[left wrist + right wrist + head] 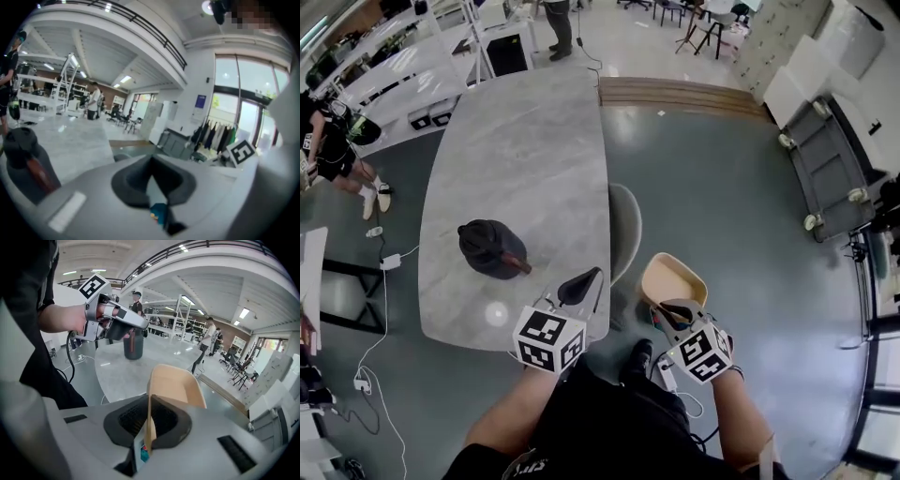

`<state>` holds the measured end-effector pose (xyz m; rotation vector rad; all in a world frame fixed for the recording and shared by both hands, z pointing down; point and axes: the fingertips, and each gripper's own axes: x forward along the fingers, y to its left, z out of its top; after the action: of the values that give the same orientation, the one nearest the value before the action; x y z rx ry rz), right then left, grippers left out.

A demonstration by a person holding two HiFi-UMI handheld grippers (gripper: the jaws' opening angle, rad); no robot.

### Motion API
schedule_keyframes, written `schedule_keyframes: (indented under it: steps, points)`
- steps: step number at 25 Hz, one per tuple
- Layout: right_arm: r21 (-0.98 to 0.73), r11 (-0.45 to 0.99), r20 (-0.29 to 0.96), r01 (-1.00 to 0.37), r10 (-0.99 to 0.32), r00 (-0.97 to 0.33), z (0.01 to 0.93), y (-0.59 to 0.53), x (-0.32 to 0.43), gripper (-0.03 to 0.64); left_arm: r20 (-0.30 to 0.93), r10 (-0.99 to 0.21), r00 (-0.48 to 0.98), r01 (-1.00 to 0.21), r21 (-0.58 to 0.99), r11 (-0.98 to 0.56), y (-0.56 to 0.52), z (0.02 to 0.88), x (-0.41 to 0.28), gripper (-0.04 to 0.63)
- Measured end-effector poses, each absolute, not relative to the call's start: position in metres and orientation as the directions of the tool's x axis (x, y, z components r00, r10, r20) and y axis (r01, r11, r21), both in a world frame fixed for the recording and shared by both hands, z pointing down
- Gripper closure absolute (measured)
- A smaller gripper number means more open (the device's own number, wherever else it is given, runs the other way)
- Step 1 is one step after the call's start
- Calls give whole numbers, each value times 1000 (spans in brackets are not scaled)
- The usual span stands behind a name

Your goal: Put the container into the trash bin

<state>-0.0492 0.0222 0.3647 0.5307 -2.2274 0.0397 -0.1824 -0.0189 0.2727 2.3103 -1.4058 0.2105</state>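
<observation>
bin count: one trash bin (490, 247), dark with a reddish patch, upright on the table (525, 141) at its near end, closer to the left edge
table count: one, grey marbled top
grippers: two, each with one cube of black-and-white square markers
left gripper (578, 286): over the table's near right corner, jaws together, nothing between them; well apart from the bin
left cube (548, 339): square code patterns only, no letters
chair count: one pale chair (625, 225), just beside the table's right edge
container count: one tan container (673, 278), open side up, off the table past its near right corner, over the floor
right gripper (677, 314): jaws narrow, pads pinching one wall of the container (176, 385)
right cube (701, 354): square code patterns only
writing: blue wall sign (200, 101) in the left gripper view, print too small to read
people: two standing in the far background of the head view
</observation>
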Motion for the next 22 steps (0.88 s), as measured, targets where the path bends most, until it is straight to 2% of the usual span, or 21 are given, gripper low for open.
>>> schedule_keyframes:
  steps: [11, 22]
  points:
    - [77, 815, 751, -574, -427, -504, 412, -2, 79, 606, 429, -689, 584, -811, 316, -492, -52, 323, -64, 588]
    - [-78, 745, 842, -662, -307, -444, 545, 15, 143, 606, 511, -583, 632, -774, 371, -514, -72, 423, 24, 588]
